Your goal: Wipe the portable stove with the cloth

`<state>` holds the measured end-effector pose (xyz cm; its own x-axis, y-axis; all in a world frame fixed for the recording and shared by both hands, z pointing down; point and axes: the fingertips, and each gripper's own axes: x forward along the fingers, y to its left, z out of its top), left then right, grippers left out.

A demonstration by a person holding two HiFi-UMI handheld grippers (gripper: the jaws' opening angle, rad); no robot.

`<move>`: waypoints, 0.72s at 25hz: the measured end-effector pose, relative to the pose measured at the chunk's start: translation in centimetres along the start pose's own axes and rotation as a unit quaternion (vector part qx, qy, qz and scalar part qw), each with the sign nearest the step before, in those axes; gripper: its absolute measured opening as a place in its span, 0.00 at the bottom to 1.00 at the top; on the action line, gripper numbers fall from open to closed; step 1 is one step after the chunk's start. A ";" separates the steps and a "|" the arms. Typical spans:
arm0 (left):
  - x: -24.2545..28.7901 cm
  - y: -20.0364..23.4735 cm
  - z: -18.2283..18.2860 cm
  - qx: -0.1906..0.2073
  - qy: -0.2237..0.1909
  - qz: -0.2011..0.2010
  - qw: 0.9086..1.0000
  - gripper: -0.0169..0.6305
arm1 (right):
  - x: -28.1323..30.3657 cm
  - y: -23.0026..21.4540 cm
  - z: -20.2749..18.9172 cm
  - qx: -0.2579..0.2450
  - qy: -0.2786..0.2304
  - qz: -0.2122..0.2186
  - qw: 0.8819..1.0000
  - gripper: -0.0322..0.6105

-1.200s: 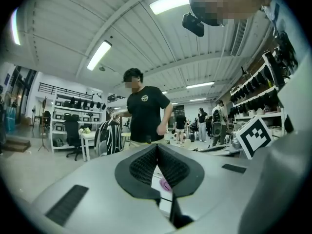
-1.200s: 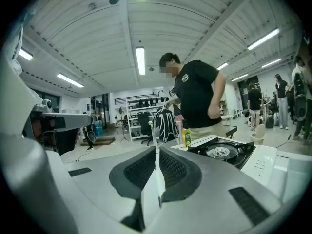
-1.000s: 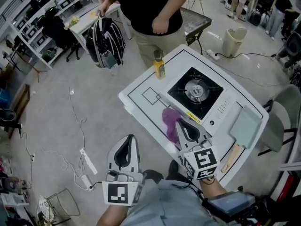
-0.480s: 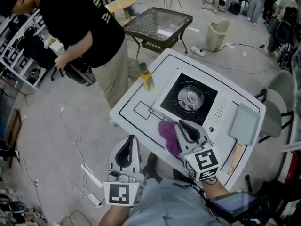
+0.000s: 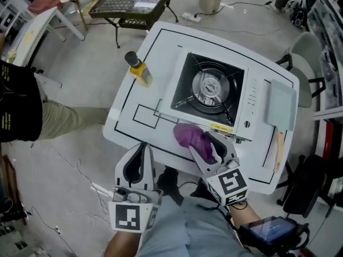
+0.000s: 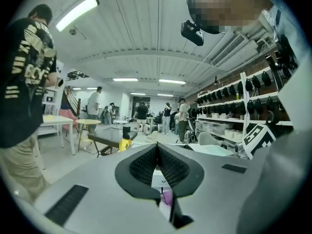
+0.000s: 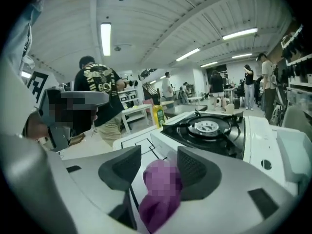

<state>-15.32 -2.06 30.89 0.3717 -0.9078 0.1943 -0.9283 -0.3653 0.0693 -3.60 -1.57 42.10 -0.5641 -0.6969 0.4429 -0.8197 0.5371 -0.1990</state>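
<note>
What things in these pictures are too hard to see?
- Head view: the label on the yellow bottle is too small to read.
- Head view: the portable stove has control markings too small to read.
- Right gripper view: a mosaic patch blurs the middle of the purple cloth.
- Head view: the left edge cuts off the person in black.

The white desk (image 5: 161, 50), ruled with thin black lines, carries a portable stove (image 5: 210, 90) near its middle. A yellow bottle (image 5: 140, 71) with a black cap stands toward the left edge. A purple cloth (image 5: 192, 137) lies bunched just beside the stove's near side. A pale flat-bladed tool (image 5: 281, 111) with a wooden handle lies along the right edge.
</note>
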 end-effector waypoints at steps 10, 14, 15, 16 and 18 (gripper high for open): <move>4.4 2.7 -7.4 -0.013 0.086 -0.093 0.992 0.05 | 4.3 -2.5 -8.3 0.084 0.092 -0.109 0.986 0.45; 5.5 4.3 -8.5 -0.018 0.097 -0.104 0.990 0.05 | 6.0 -2.2 -9.9 0.085 0.135 -0.134 0.978 0.45; 5.7 4.7 -8.7 -0.020 0.098 -0.106 0.989 0.05 | 6.2 -2.4 -10.0 0.079 0.141 -0.145 0.976 0.45; 5.9 5.0 -8.7 -0.022 0.098 -0.107 0.989 0.05 | 6.2 -2.6 -10.0 0.074 0.145 -0.153 0.975 0.45; 6.1 5.4 -8.8 -0.026 0.100 -0.110 0.989 0.05 | 6.2 -2.8 -9.9 0.074 0.145 -0.159 0.974 0.44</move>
<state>-18.13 -7.77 41.08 0.5602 -0.7472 0.3576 -0.8265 -0.5329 0.1811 -3.80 -2.70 54.07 -0.2449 -0.6425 0.7261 -0.9660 0.2260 -0.1258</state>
